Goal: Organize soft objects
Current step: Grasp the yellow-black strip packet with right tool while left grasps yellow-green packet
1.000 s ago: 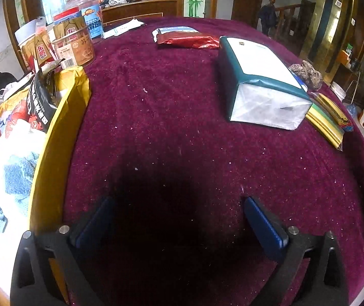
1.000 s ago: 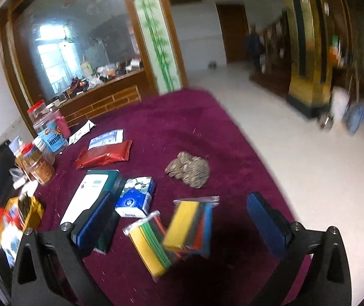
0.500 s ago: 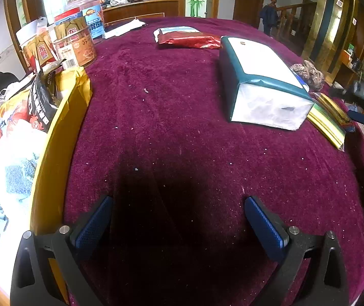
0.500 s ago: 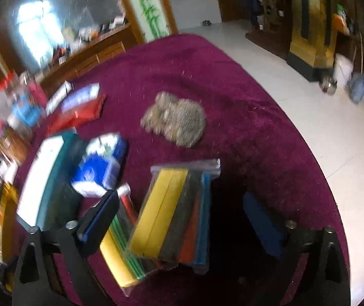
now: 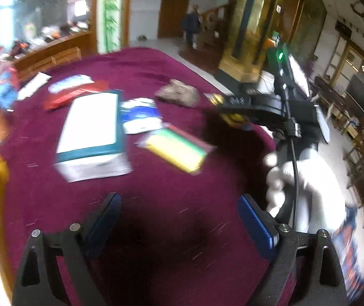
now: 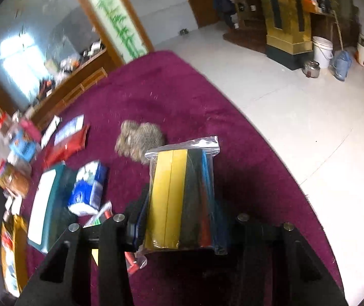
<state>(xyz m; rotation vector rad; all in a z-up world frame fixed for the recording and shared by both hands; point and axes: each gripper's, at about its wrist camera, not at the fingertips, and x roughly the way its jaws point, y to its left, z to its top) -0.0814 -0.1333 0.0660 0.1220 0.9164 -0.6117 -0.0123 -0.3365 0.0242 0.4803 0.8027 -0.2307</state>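
I am clamping my right tool (image 6: 179, 227) on a clear zip bag of coloured cloths (image 6: 182, 196), which is filling the lower centre of the right wrist view with its sealed edge pointing up the frame. My left tool (image 5: 179, 219) is hanging with its blue pads wide apart over the bare maroon desk (image 5: 156, 204) at the bottom of the left wrist view. A second bag of cloths (image 5: 176, 150) is lying in the middle of that frame, just right of the teal and white pack (image 5: 90, 125). The blue and white tissue pack (image 6: 90, 188) is sitting left of centre in the right view, and a brown netted bundle (image 6: 138, 140) is resting above the gripped bag.
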